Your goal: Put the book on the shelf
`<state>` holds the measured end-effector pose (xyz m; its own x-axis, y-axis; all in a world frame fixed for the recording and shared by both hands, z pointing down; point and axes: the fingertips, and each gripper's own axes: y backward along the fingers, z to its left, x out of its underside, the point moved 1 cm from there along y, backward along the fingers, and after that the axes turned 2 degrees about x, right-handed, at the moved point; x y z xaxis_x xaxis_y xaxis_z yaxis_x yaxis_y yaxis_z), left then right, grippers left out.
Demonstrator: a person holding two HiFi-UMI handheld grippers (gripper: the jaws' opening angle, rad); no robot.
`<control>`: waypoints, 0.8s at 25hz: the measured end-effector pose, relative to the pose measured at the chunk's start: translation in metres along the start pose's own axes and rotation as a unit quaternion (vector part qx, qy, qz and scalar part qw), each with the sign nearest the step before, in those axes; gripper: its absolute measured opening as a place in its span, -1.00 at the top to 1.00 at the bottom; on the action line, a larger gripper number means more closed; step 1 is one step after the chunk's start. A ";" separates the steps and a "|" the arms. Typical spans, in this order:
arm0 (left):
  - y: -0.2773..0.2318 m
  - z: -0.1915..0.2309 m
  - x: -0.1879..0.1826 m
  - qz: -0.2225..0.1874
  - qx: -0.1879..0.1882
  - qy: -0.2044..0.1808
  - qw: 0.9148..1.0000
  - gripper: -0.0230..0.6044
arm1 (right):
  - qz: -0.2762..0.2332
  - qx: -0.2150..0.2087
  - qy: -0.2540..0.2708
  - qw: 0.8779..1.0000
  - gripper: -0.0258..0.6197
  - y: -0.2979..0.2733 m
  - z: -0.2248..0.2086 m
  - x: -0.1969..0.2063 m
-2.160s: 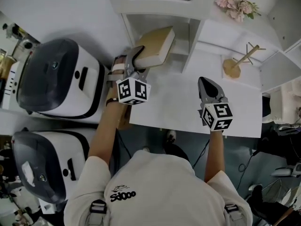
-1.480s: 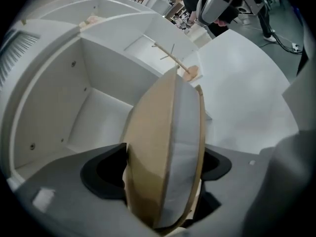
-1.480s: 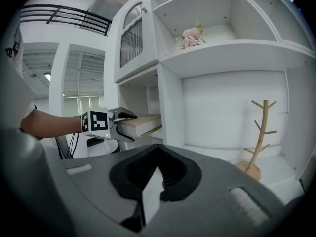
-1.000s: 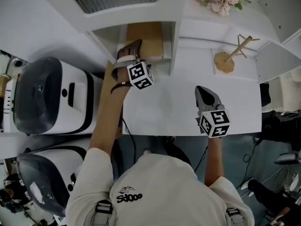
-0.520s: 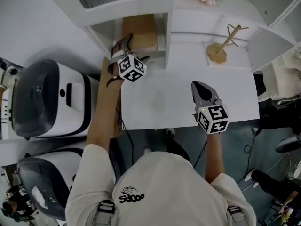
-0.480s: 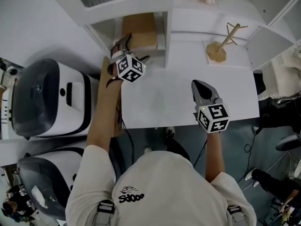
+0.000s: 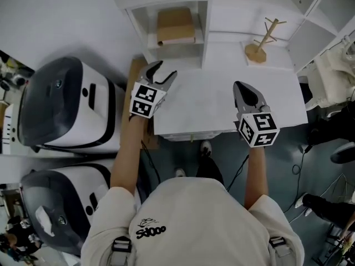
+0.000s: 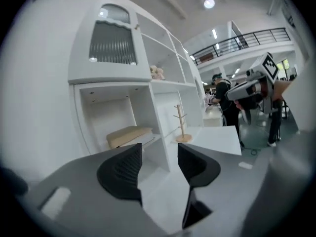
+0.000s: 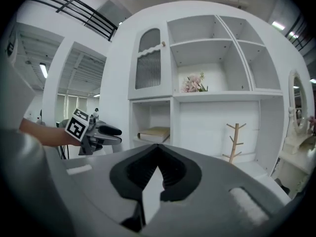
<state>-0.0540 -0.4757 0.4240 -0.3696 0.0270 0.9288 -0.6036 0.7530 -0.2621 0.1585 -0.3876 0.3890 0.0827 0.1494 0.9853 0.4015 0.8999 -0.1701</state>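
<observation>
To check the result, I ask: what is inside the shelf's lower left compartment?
In the compartment one tan book lies flat, alone. The floor under the book is covered and cannot be seen.

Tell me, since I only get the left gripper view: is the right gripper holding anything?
Observer: No. In its own view the right gripper has its jaws together, with nothing between them.
Operator: How does the thick tan book sit in its compartment?
Observer: From above, the thick tan book lies flat, with bare white shelf board at both sides and in front.
</observation>
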 end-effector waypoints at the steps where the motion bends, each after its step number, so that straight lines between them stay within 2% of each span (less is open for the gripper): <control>1: 0.013 -0.002 -0.002 -0.012 -0.007 0.020 1.000 0.21 | -0.005 0.001 0.005 1.000 0.92 0.006 0.006 -0.003; 5: 0.065 -0.005 -0.009 -0.050 -0.050 0.077 0.995 0.56 | -0.022 0.005 0.018 1.000 0.92 0.031 0.027 -0.014; 9: 0.109 -0.011 -0.020 -0.081 -0.073 0.086 0.990 0.84 | -0.038 0.008 0.034 0.999 0.92 0.050 0.047 -0.028; 11: 0.129 -0.018 -0.026 -0.094 -0.074 0.081 0.990 0.88 | -0.044 0.006 0.045 0.998 0.92 0.058 0.058 -0.034; 20: 0.190 -0.051 -0.055 -0.118 -0.061 0.011 0.991 0.87 | -0.060 0.004 0.099 0.993 0.92 0.083 0.099 -0.056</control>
<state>-0.1122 -0.3004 0.3364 -0.2125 -0.1459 0.9662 -0.5810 0.8139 -0.0049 0.0973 -0.2806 0.3207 0.2131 -0.0424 0.9761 0.4127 0.9094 -0.0506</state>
